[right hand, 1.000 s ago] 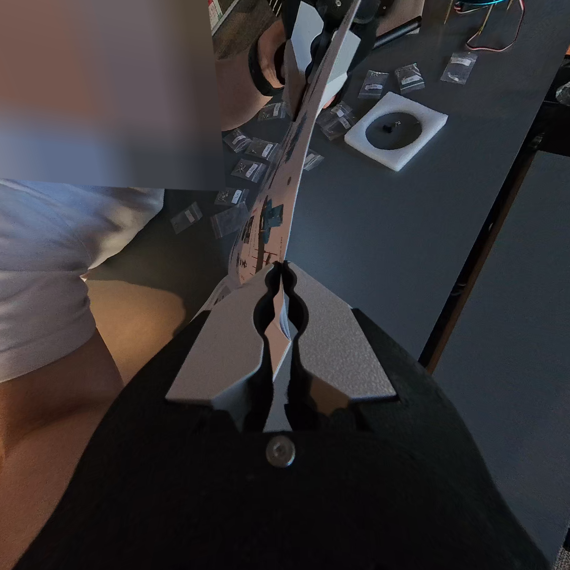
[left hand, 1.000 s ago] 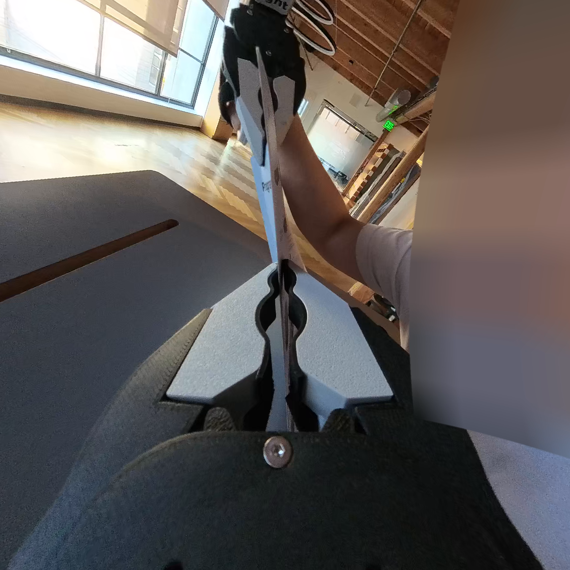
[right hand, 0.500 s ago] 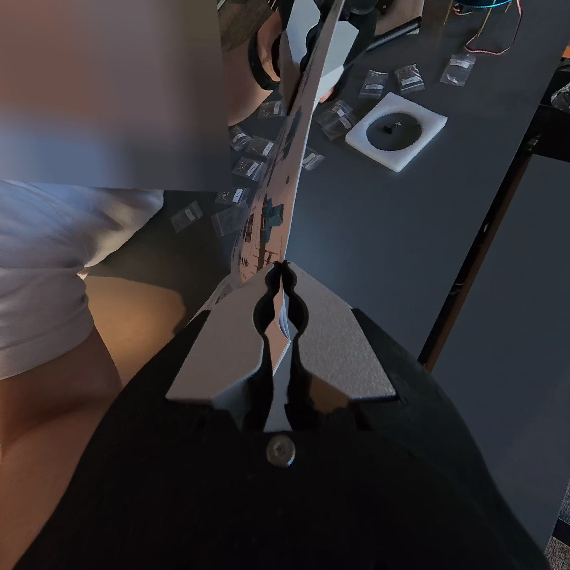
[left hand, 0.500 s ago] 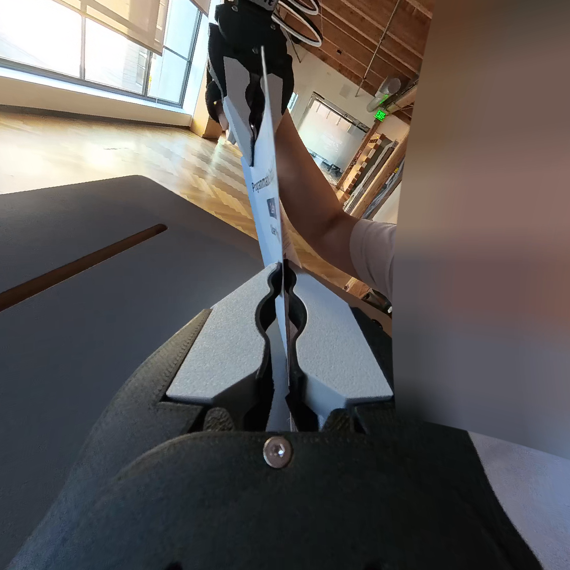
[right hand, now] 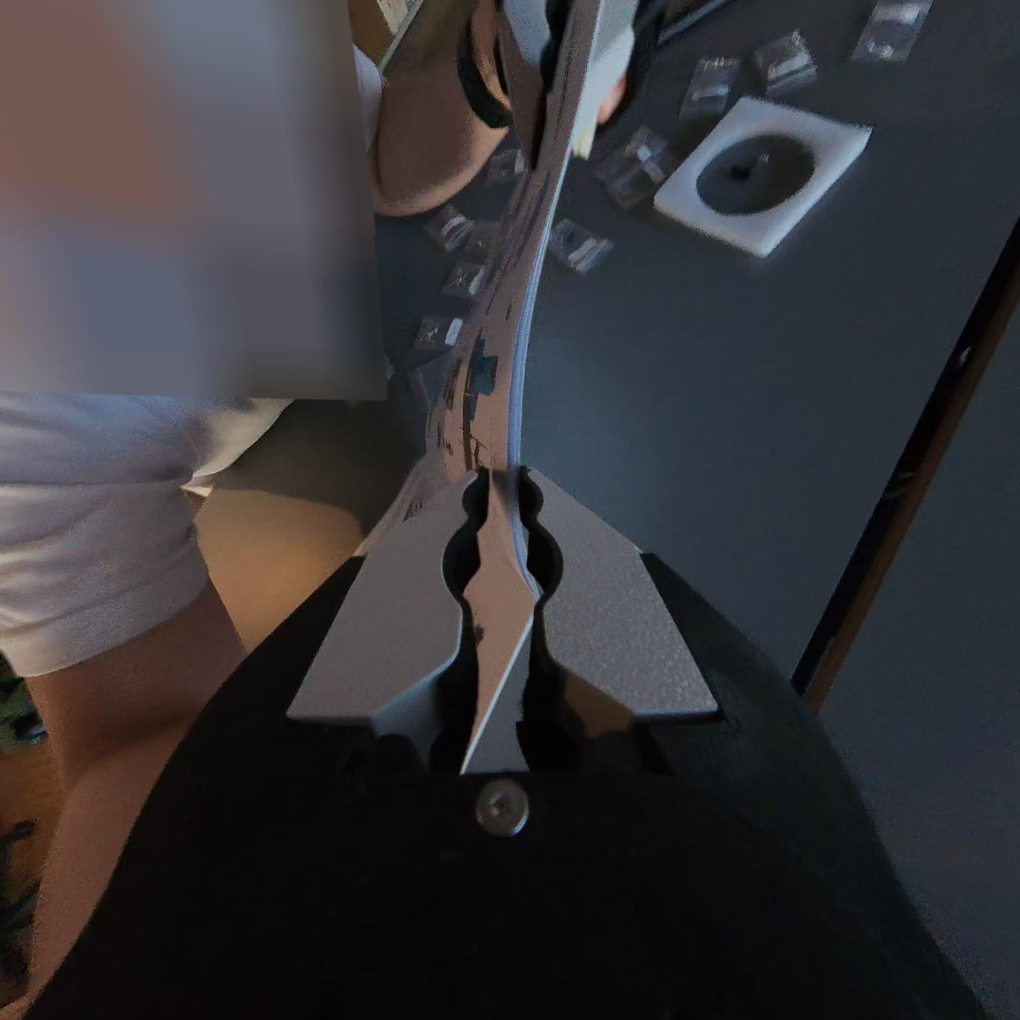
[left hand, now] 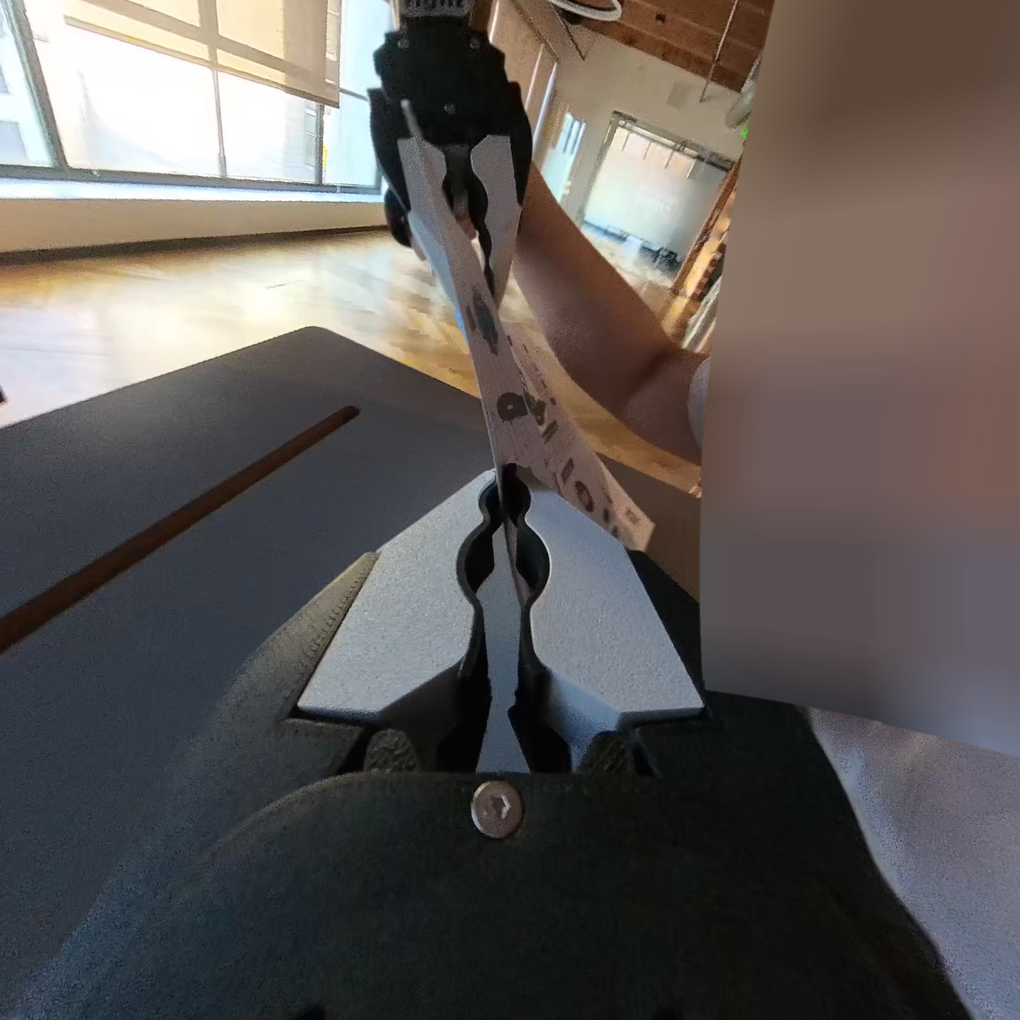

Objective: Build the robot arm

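Note:
A printed white paper sheet (left hand: 513, 408) is stretched edge-on between my two grippers, in the air above a dark table (left hand: 165, 497). My left gripper (left hand: 508, 485) is shut on one end of it. The right gripper (left hand: 480, 259) shows at the top of the left wrist view, shut on the other end, with a bare forearm behind it. In the right wrist view my right gripper (right hand: 499, 472) is shut on the sheet (right hand: 497, 353), which curves and twists up to the left gripper (right hand: 557, 55) at the top edge.
A white foam square (right hand: 761, 171) with a round dark recess lies on the dark table (right hand: 717, 386), with several small clear bags (right hand: 579, 245) near it. A gap (right hand: 910, 497) separates two tabletops. A slot (left hand: 182, 513) cuts the table. A person in white stands close. Spacing between my two grippers at the tips: around 15 cm. The slot (left hand: 182, 513) is about 25 cm from my right fingertips.
The sheet was nearly straight and is now bowed and twisted, showing more of its printed face. The two grippers have come closer together and the far gripper has shifted right in the left wrist view.

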`<control>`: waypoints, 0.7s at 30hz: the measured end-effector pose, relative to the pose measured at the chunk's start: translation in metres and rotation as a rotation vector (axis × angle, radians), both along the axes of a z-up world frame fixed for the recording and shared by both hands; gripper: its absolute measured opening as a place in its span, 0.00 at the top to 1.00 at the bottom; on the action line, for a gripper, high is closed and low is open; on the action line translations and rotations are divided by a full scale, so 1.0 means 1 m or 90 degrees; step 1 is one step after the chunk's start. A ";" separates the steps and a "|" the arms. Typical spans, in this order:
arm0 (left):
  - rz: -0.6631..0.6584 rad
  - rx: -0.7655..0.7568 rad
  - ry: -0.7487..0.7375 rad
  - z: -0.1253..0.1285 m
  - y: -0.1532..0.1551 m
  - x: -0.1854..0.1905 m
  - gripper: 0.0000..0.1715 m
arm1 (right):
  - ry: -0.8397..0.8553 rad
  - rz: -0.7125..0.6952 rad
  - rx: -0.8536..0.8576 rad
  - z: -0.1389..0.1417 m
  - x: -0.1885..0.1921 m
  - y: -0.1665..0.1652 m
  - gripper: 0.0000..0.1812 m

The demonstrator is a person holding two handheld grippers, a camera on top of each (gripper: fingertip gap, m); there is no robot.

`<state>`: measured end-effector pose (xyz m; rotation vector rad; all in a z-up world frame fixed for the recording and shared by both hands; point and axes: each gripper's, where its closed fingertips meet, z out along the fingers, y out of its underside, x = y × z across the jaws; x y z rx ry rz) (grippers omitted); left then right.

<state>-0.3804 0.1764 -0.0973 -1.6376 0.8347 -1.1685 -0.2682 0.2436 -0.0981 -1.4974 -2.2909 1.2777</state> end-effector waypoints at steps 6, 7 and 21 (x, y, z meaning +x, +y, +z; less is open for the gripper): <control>0.017 0.038 0.015 0.001 0.004 0.007 1.00 | -0.058 -0.027 -0.100 -0.030 0.017 0.007 0.85; 0.020 0.037 0.008 0.002 0.005 0.007 1.00 | -0.052 -0.047 -0.115 -0.035 0.018 0.012 0.82; 0.008 0.067 0.015 0.007 -0.002 0.012 1.00 | 0.303 -0.745 -0.294 -0.120 0.183 0.058 0.62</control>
